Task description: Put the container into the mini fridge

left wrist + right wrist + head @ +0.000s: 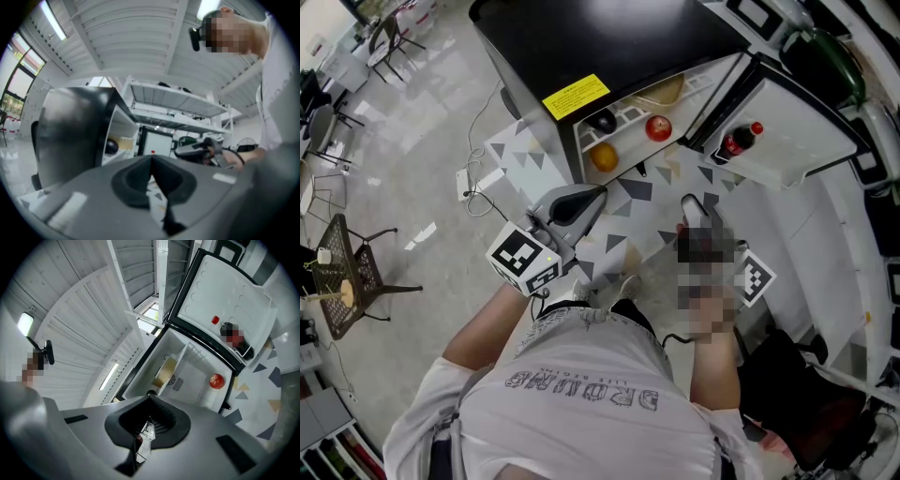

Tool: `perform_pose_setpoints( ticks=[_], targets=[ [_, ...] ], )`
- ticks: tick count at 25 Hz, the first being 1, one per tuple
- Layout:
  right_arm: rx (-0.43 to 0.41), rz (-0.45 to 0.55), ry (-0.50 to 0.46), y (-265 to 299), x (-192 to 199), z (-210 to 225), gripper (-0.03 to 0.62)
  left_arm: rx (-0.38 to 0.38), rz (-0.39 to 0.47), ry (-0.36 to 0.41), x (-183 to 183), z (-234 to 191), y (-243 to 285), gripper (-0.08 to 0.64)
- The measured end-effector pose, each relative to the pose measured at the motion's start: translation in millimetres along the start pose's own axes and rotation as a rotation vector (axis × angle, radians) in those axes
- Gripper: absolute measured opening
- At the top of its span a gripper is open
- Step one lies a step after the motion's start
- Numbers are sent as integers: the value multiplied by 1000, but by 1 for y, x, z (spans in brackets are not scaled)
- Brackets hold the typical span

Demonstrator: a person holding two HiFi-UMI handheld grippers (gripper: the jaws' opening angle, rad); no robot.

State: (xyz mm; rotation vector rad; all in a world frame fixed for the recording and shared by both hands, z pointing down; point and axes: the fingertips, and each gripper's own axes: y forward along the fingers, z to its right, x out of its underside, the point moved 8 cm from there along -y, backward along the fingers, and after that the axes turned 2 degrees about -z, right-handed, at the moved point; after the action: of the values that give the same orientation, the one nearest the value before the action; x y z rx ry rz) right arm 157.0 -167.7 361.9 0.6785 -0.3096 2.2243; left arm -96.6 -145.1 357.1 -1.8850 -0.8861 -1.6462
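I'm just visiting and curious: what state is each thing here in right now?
Fridge door: open wide.
Container: inside the fridge, on a shelf.
Bottle: capped, in the door rack.
Apple: whole, on a fridge shelf.
Left gripper: shut, empty.
Right gripper: shut, empty.

Black mini fridge (609, 37), red fruit (658, 127)
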Motion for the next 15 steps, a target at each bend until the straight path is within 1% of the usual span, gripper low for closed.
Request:
perform_pose_setpoints(
  ticks=[10, 15],
  targets=[
    [-2, -15, -43, 3, -2, -2, 0, 8, 0, -1, -1, 2, 4, 8],
    [3, -19, -45, 2, -2, -1, 0, 9, 1, -2, -1, 2, 5, 8]
  ],
)
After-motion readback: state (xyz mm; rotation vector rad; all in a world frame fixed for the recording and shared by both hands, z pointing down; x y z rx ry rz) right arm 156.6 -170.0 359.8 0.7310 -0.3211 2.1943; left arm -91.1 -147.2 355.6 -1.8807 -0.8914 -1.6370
